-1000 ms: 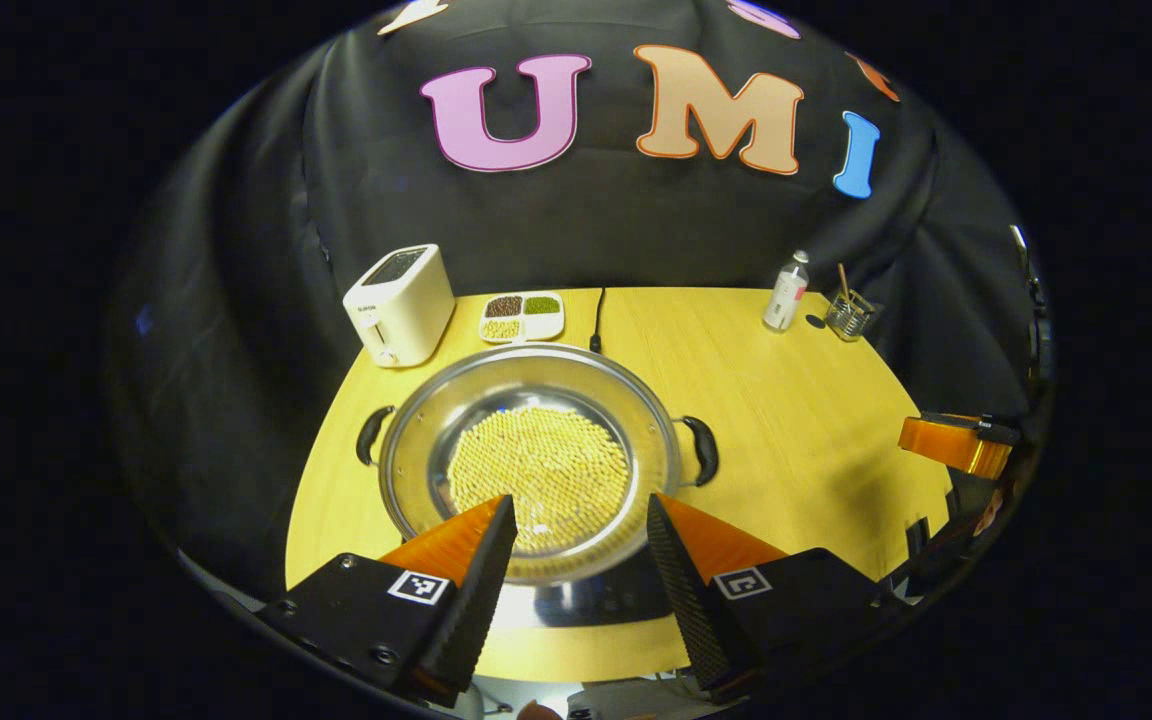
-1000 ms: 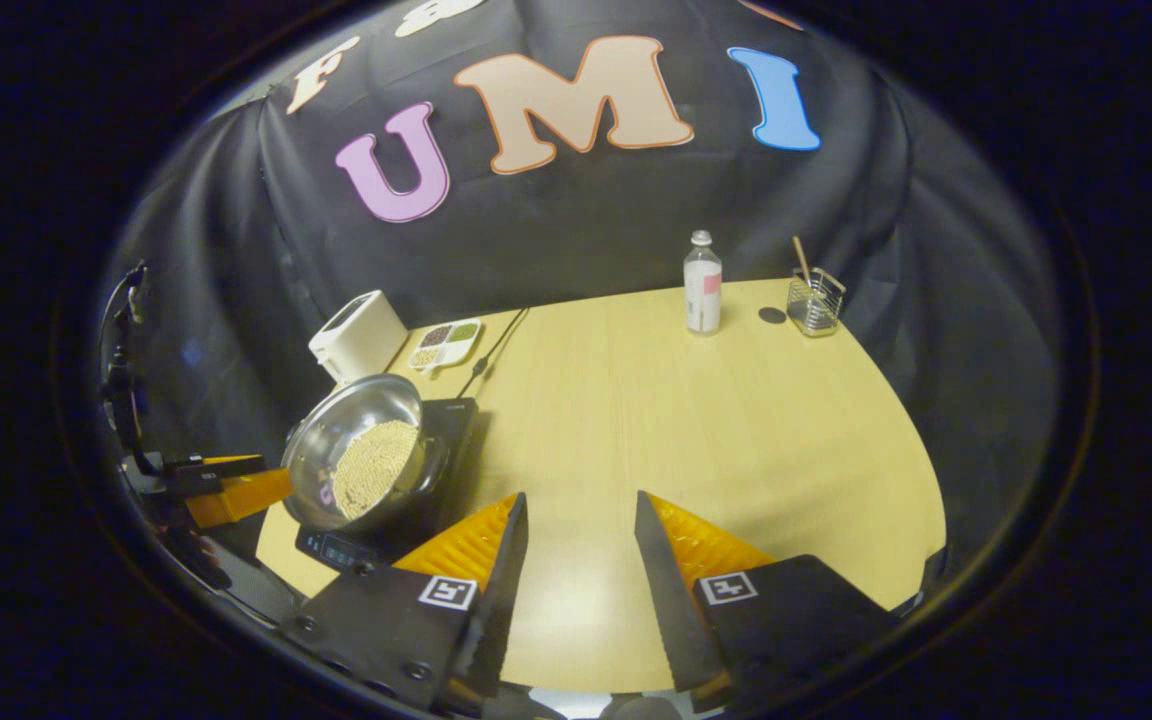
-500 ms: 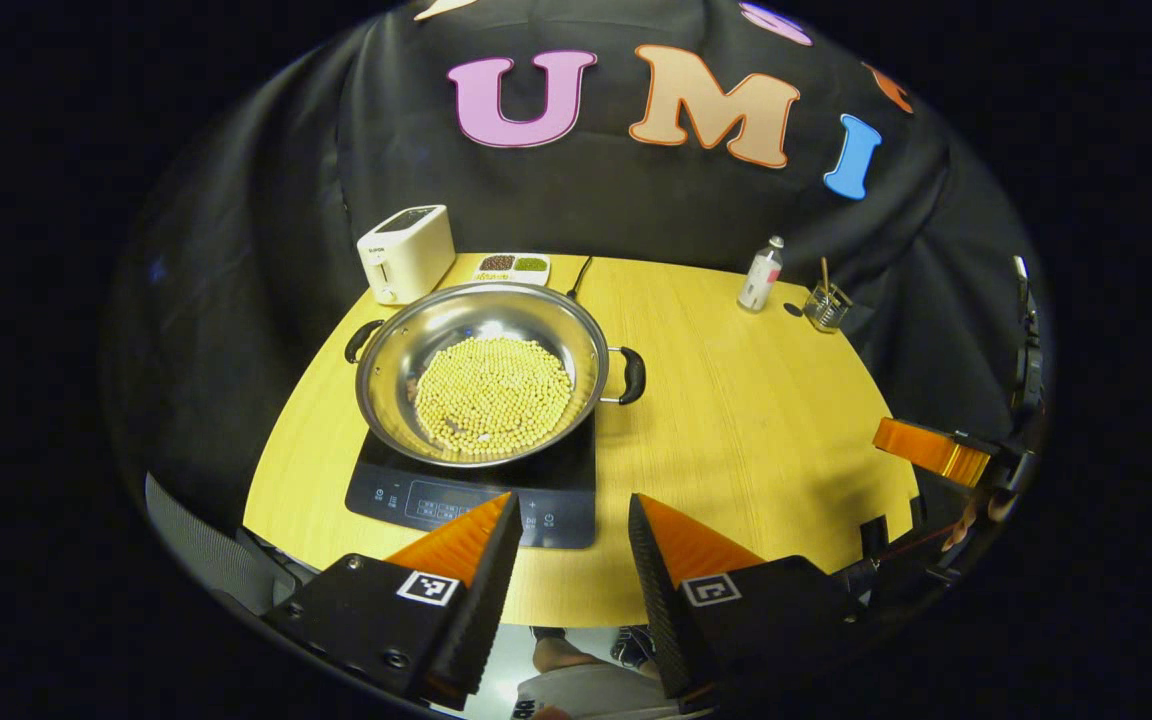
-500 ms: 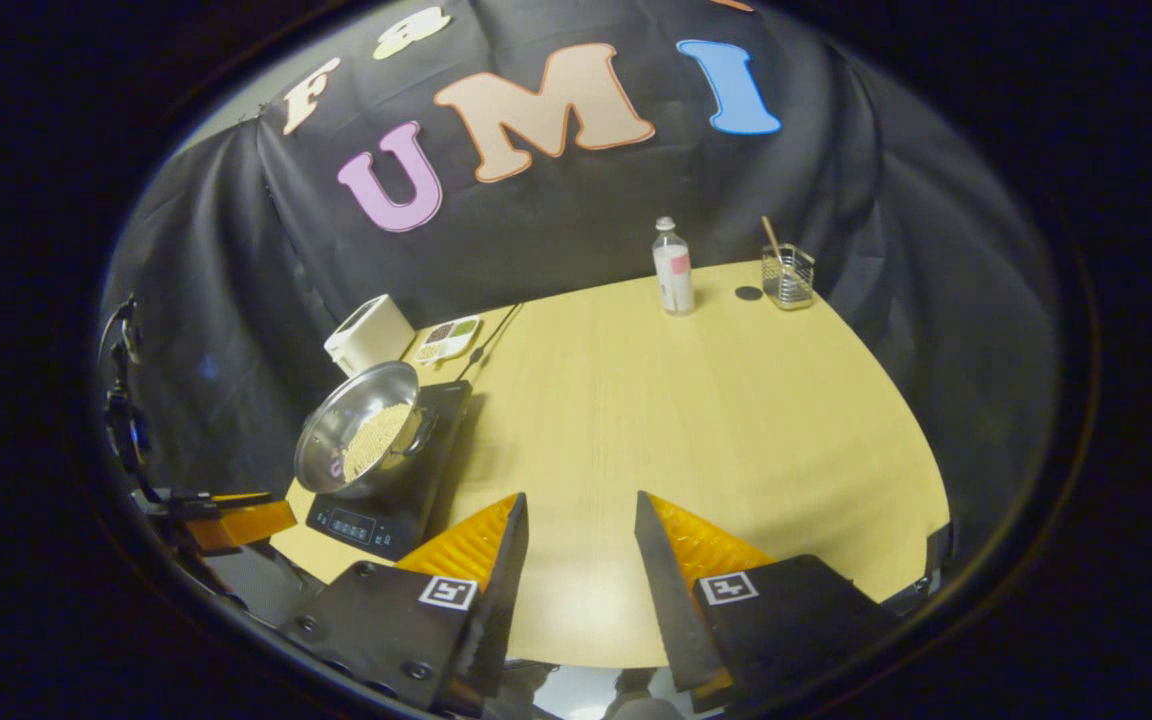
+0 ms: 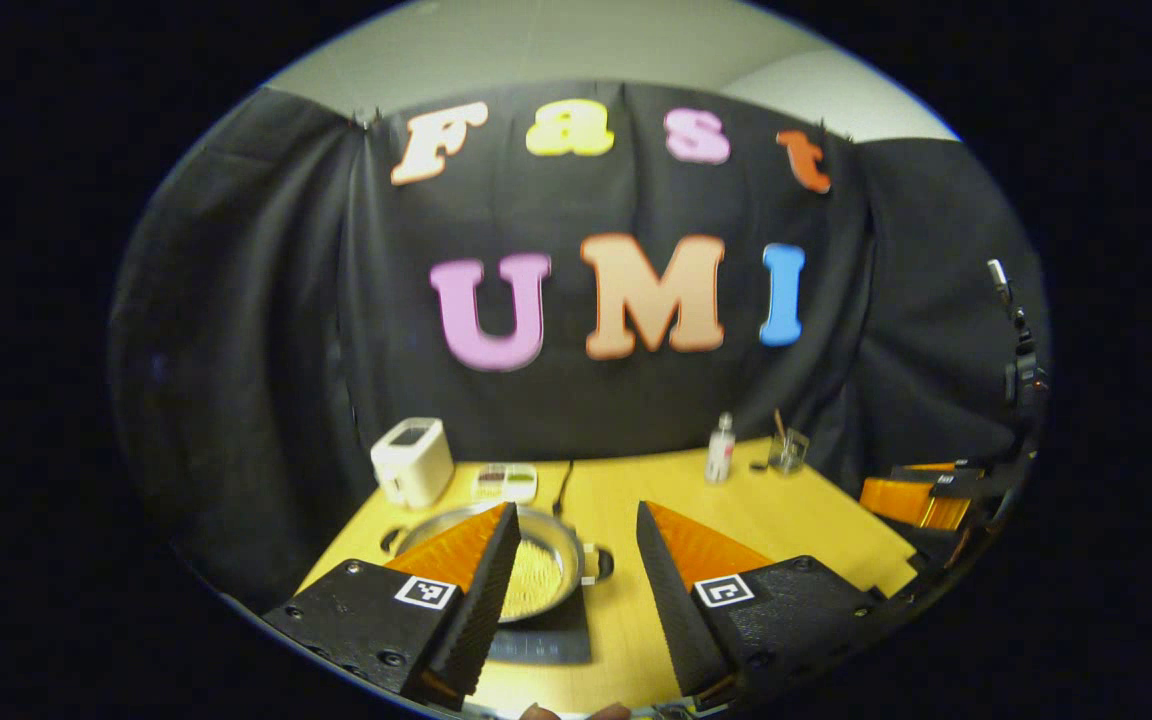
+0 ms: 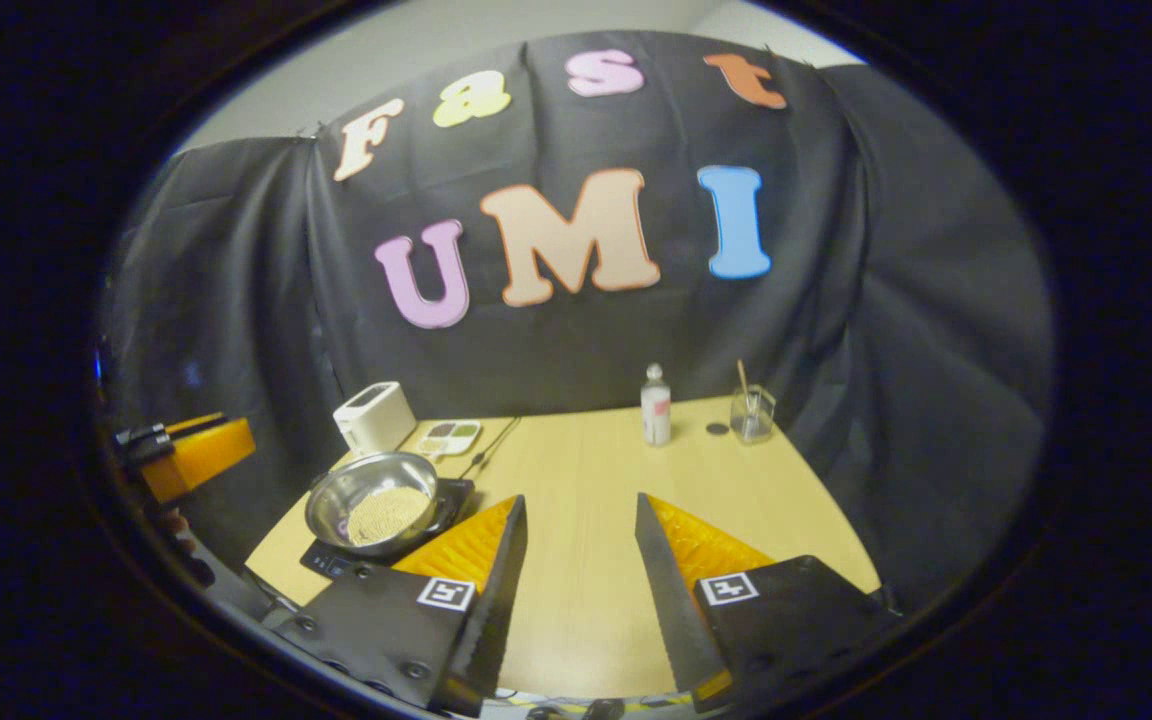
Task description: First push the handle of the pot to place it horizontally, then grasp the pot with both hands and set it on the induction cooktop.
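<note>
steel pot [image 6: 372, 500] of yellow beans sitting on the induction cooktop [image 6: 336, 561] at the bench's [image 6: 586, 470] left side (toaster [image 6: 373, 416] just behind), left tool [image 5: 568, 575] and right tool [image 6: 580, 570] both spread wide, gripping nothing, well apart from the pot

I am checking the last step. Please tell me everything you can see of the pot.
The pot is a wide, shallow, shiny metal pan with a dark handle on each side. It sits upright on the black induction cooktop at the table's left side. Small pale yellow beans cover its bottom. Neither gripper touches it.
</note>
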